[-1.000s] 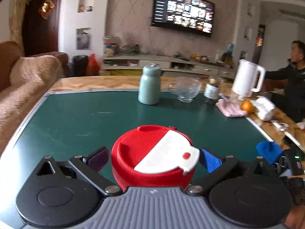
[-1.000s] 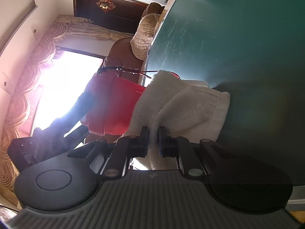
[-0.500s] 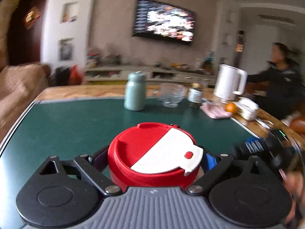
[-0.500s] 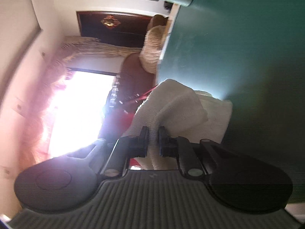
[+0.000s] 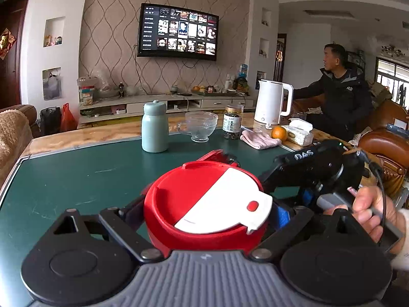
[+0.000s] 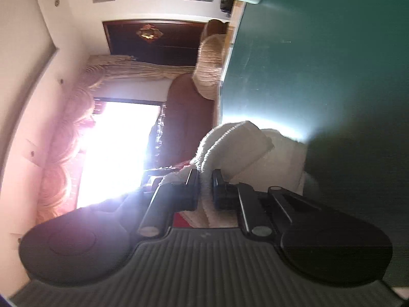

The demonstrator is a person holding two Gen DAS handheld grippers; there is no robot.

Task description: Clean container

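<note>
A red container with a red and white flip lid sits on the green table, right in front of the left wrist camera. My left gripper is shut on it, one pad pressed against each side. In the right wrist view, which is rolled sideways, my right gripper is shut on a folded white cloth close to the green table. A sliver of red shows behind the cloth. The left wrist view shows the right gripper's black body and the hand holding it, just right of the container.
At the table's far side stand a pale green bottle, a glass bowl, a jar, a white kettle, a pink cloth, an orange and a tissue box. A person sits at the right.
The left jaws have closed from standing wide apart onto the red container's sides. The right gripper and its hand have come into the left wrist view on the right. The cloth stays gripped.
</note>
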